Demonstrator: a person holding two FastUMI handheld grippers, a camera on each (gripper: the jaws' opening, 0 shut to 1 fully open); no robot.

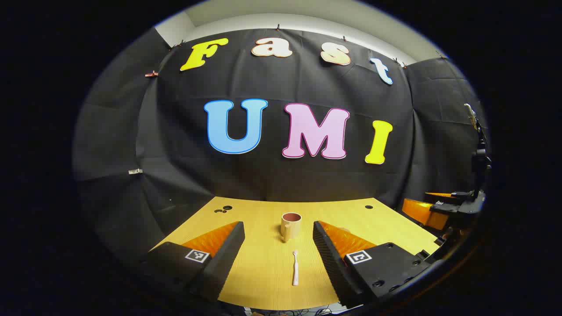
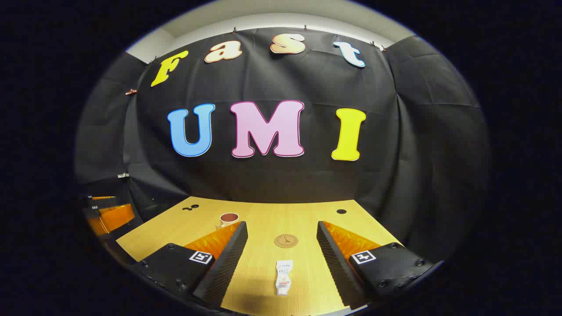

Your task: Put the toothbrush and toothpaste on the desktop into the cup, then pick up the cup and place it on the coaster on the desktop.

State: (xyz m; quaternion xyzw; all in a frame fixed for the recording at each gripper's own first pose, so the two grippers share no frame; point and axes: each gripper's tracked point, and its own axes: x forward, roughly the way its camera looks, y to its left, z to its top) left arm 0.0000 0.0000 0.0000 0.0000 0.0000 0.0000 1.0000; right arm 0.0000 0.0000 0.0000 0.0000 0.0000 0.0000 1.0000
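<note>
A tan cup [image 1: 290, 225] with a dark inside stands upright mid-desk in the left gripper view. A white toothbrush [image 1: 295, 267] lies in front of it, pointing toward the cup. My left gripper [image 1: 278, 237] hangs open above the near desk, its fingers on either side of brush and cup. In the right gripper view a small white toothpaste tube [image 2: 283, 277] lies near the front edge, with a round brown coaster [image 2: 286, 241] just beyond it. My right gripper [image 2: 281, 235] is open around them. The cup [image 2: 228, 219] stands at the left, partly behind the left finger.
The wooden desk [image 1: 263, 215] has small round holes near its far corners. Black cloth walls close it in at the back and sides. The other gripper [image 1: 443, 208] shows at the right edge of the left gripper view.
</note>
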